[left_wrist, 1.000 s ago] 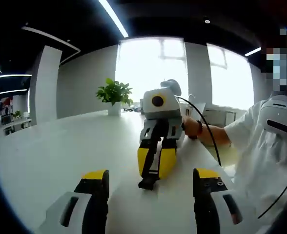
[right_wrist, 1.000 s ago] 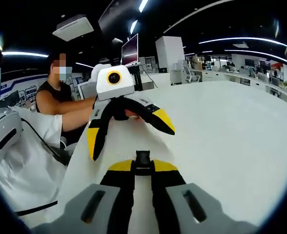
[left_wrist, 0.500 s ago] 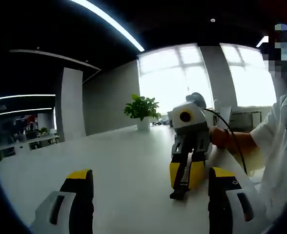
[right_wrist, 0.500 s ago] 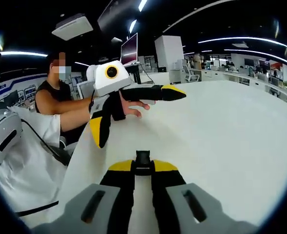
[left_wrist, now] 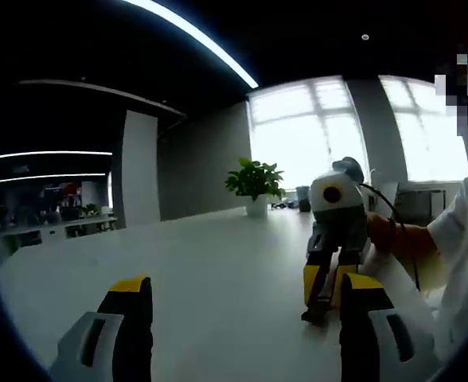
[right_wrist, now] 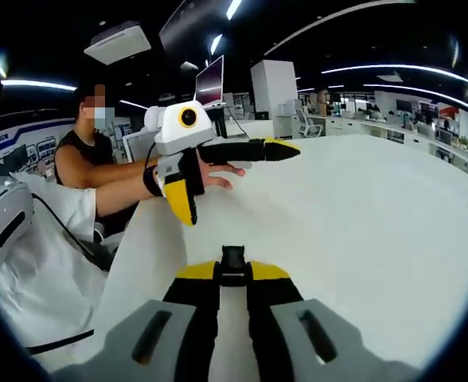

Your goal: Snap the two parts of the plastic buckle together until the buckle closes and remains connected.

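Right gripper view: right gripper [right_wrist: 232, 274] at the bottom, jaws narrow, pinched on a black buckle part [right_wrist: 232, 260] over the white table [right_wrist: 361, 231]. Beyond it the left gripper [right_wrist: 230, 179] hangs above the table, jaws spread wide, nothing between them; a person's hand [right_wrist: 218, 171] shows behind it. Further back, a seated person in a black top [right_wrist: 91, 163] and a monitor [right_wrist: 212, 79].

Left gripper view: own jaws wide apart, nothing held; right gripper [left_wrist: 328, 288] near the right jaw, buckle part [left_wrist: 315, 312] at its tip touching the table. Potted plant [left_wrist: 255, 185] and windows far back.

Versus a second ago, the left gripper has lifted and turned away; the right gripper stays put.
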Available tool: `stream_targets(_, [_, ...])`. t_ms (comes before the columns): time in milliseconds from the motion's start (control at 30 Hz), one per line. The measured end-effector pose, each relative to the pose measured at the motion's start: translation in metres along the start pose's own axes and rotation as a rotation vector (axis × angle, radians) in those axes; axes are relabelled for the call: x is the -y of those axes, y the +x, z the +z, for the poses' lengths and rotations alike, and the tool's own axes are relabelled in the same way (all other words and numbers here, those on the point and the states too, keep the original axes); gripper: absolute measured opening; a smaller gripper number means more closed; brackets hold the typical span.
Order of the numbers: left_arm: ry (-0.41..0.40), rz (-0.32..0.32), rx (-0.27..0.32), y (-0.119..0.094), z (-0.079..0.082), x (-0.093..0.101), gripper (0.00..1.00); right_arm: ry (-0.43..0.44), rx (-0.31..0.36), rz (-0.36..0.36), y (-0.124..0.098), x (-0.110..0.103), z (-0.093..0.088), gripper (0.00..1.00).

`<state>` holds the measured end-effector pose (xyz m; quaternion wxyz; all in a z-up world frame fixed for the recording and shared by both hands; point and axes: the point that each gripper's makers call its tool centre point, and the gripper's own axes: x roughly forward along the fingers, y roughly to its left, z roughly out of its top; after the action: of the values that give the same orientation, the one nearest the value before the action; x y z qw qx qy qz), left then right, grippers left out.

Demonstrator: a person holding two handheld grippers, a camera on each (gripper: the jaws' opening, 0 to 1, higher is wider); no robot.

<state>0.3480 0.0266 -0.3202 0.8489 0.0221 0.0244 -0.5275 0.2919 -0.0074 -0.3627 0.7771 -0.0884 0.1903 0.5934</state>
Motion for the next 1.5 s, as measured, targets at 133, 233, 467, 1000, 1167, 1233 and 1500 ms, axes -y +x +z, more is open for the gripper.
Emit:
stream_targets(133, [-0.04,0.055,0.032,-0.003,0.004,-0.011,0.99,0.006,0.006,-0.028,-0.002,0.007,0.003,0.11])
stream_targets(233, [-0.044,0.089,0.033,-0.004,0.004,-0.018,0.99,-0.019,0.009,-0.041,-0.003,0.004,0.003,0.11])
stream_targets(467, [0.018,0.187,-0.001,-0.008,-0.001,-0.031,0.99,-0.04,-0.002,-0.141,-0.008,0.008,0.007,0.11])
stream_targets(1000, [-0.034,0.327,0.001,-0.016,-0.004,-0.065,0.99,-0.045,0.029,-0.297,-0.019,0.016,0.012,0.11])
stream_targets(1167, [-0.021,0.333,-0.004,-0.018,-0.004,-0.066,0.99,-0.044,0.022,-0.311,-0.018,0.023,0.014,0.11])
stream_targets(1233, [-0.023,0.342,-0.009,-0.019,-0.005,-0.069,0.99,-0.048,0.011,-0.316,-0.018,0.026,0.015,0.11])
stream_targets(1500, [-0.036,0.347,0.012,-0.021,-0.002,-0.068,0.99,-0.062,0.01,-0.335,-0.021,0.038,0.025,0.11])
